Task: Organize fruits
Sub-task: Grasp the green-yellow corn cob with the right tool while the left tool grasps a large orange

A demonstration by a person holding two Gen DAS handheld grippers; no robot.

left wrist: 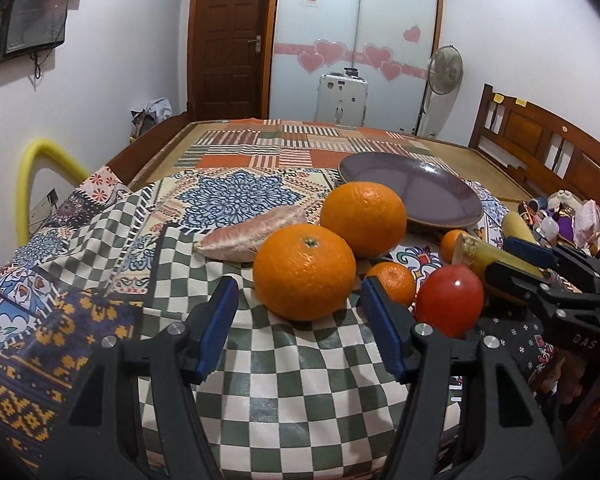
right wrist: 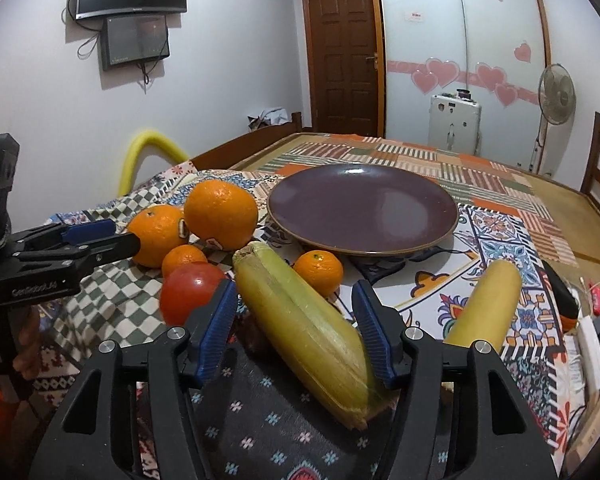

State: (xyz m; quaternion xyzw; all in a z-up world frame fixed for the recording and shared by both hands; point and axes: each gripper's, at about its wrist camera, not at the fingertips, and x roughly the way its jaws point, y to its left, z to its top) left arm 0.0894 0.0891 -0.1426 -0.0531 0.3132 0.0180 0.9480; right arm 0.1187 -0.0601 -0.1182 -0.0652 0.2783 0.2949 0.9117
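Two large oranges lie on the patterned cloth, the near one [left wrist: 304,272] just ahead of my open left gripper [left wrist: 296,304], the far one [left wrist: 364,218] behind it. Two small mandarins [left wrist: 392,282] [right wrist: 318,266], a red tomato [left wrist: 450,300] [right wrist: 190,292] and a pink sweet potato [left wrist: 252,236] lie around them. A purple plate [right wrist: 362,208] [left wrist: 412,188] stands empty behind. My right gripper [right wrist: 296,320] is open around a husked corn cob [right wrist: 304,328], not squeezing it. A second yellow cob [right wrist: 486,304] lies at the right.
The fruits rest on layered cloths over a bed with a wooden frame [left wrist: 540,136]. Small clutter [left wrist: 560,216] sits at the right edge. A yellow foam tube [left wrist: 32,176] stands left. A fan [right wrist: 556,96] and white appliance [right wrist: 454,120] stand behind.
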